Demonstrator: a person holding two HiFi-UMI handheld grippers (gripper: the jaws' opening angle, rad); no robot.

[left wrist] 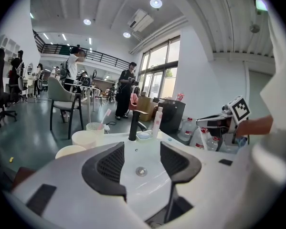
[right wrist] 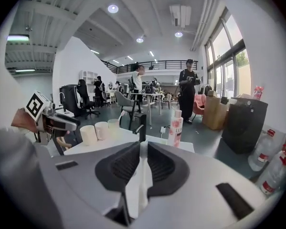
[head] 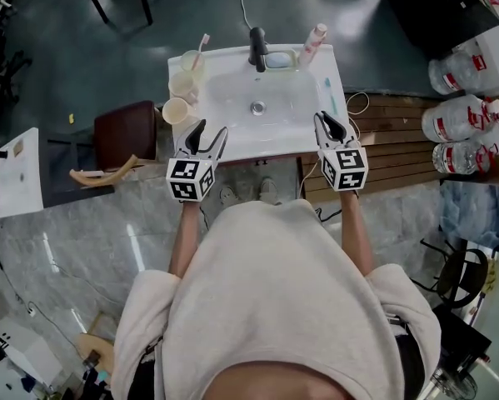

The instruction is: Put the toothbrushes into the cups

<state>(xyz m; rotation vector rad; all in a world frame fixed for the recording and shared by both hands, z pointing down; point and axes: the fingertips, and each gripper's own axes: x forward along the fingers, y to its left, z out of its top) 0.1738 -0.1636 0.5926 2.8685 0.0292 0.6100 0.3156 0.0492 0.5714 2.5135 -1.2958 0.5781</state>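
Head view: teal toothbrush (head: 331, 95) lies flat on the right rim of the sink (head: 266, 145), just beyond the right gripper (head: 330, 123). Right jaws are nearly together with only a thin slit, nothing in it. Left gripper (head: 213, 128) has its jaws wide apart and empty, over the near-left rim just beside the near cup (head: 175, 110).

Risks as I read it:
- Right jaws need to spread before going down. Coming in pinched like this would only nudge the brush.
- Brush is thin, flat on glossy ceramic and close to the right edge. A skewed pinch could skate it off the right side or roll it into the basin.
- All cups sit on the left, so the carry crosses the whole basin near the faucet (head: 257, 48). Gripped near one end, the brush will likely pivot in the pads.
- Near cup and middle cup (head: 182, 82) look empty and light, so a hard poke could tip one. Far cup (head: 192, 61) already holds a pink toothbrush (head: 202, 47).

Orientation: the teal brush's long axis runs near-to-far, parallel to the right rim, lying level. Can't tell which end has the bristles, too small. Pink one stands head up and leans right.
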